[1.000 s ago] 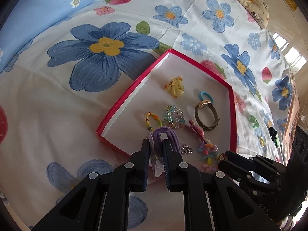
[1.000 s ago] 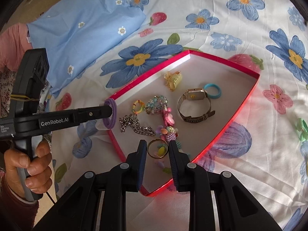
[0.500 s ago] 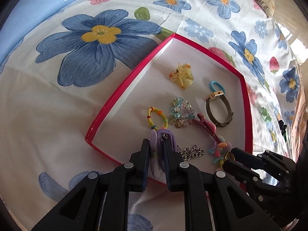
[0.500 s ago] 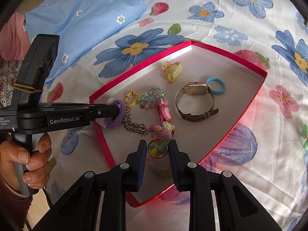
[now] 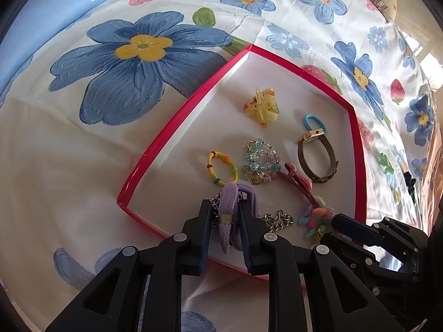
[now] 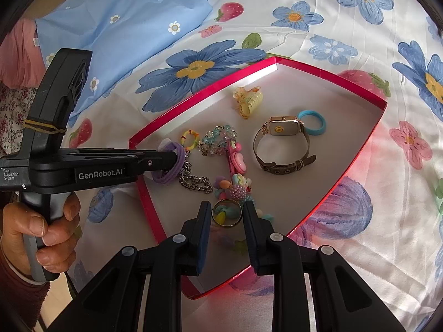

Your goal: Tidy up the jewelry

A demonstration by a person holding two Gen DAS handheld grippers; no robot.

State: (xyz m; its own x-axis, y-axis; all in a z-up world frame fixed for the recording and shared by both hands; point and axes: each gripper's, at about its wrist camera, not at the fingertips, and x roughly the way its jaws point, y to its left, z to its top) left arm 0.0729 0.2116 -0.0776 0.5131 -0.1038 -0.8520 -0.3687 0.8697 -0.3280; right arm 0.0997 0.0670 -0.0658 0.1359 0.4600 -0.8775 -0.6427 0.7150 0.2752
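A red-rimmed white tray lies on the flowered bedsheet. My left gripper hangs low over its near corner and its jaws are opening. A purple hair tie stands between them against the right pad, with a sliver of gap at the left pad. It sits over a silver chain. My right gripper is shut on the gold ring of a colourful bead charm at the tray's near side.
In the tray lie a yellow claw clip, a blue band, a watch, a bead bracelet, a yellow hair tie and a pink clip. A blue pillow lies at the far left. A hand holds the left gripper.
My left gripper came forward and down over the tray's near corner with the purple tie, and its jaws have widened. The right gripper stayed on the gold ring.
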